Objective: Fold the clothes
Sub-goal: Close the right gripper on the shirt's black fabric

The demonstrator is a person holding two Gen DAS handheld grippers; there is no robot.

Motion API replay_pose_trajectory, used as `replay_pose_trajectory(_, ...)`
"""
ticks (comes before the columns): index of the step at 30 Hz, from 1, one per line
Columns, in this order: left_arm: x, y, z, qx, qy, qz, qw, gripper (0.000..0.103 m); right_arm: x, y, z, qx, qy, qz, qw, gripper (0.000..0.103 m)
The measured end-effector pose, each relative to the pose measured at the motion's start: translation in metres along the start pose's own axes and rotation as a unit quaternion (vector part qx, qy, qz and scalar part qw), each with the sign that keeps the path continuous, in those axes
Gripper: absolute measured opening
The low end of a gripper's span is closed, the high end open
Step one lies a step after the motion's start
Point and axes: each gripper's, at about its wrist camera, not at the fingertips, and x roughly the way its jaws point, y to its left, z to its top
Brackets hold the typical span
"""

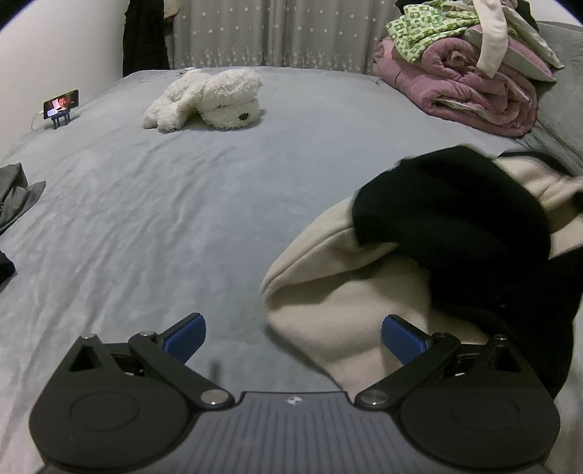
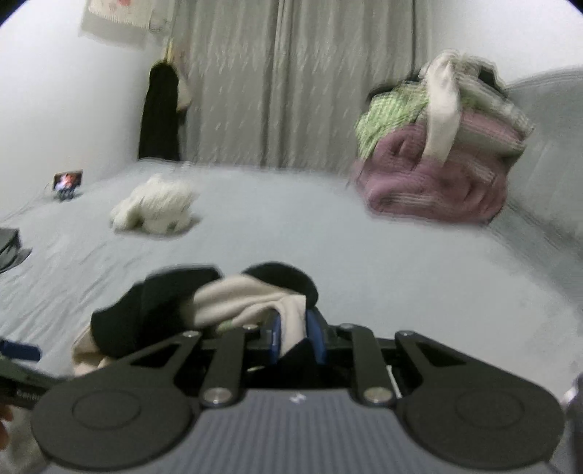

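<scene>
A cream and black garment (image 1: 382,277) lies bunched on the grey bed (image 1: 164,218), at the right in the left wrist view. My left gripper (image 1: 293,337) is open just above the bed, its right pad over the cream cloth's edge, nothing pinched. In the blurred right wrist view my right gripper (image 2: 296,337) is shut on a fold of the same garment (image 2: 233,302), cream and black cloth squeezed between the blue pads and lifted off the bed. The tip of the left gripper (image 2: 20,350) shows at the far left edge.
A white plush dog (image 1: 207,98) lies mid-bed. A pile of pink quilt and green-patterned clothes (image 1: 470,69) sits at the back right by grey curtains (image 1: 269,32). A phone on a stand (image 1: 61,104) is at the far left, and grey cloth (image 1: 16,193) at the left edge.
</scene>
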Motion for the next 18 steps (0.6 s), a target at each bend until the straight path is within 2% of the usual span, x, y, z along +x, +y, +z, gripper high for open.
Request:
replay_pose_trajectory(2,0.002,0.001,0.000,0.001,0.008,0.010,0.9999,0.103,-0.013,-0.006,0.005,0.006,-0.038,-0.006,0.999,0.016)
replay_pose_trajectory(5,0.005,0.003,0.000,0.002,0.015,0.021,0.9997,0.103,-0.022,-0.015,0.009,0.023,-0.058,-0.010,0.998,0.016)
replay_pose_trajectory(10,0.003,0.002,-0.001,0.004,0.012,0.015,0.9998,0.103,-0.013,-0.024,0.007,0.038,-0.035,-0.009,0.999,0.016)
replay_pose_trajectory(18,-0.002,-0.003,0.001,0.016,-0.005,-0.005,0.9998,0.103,-0.010,-0.021,0.003,0.035,-0.026,0.006,0.999,0.016)
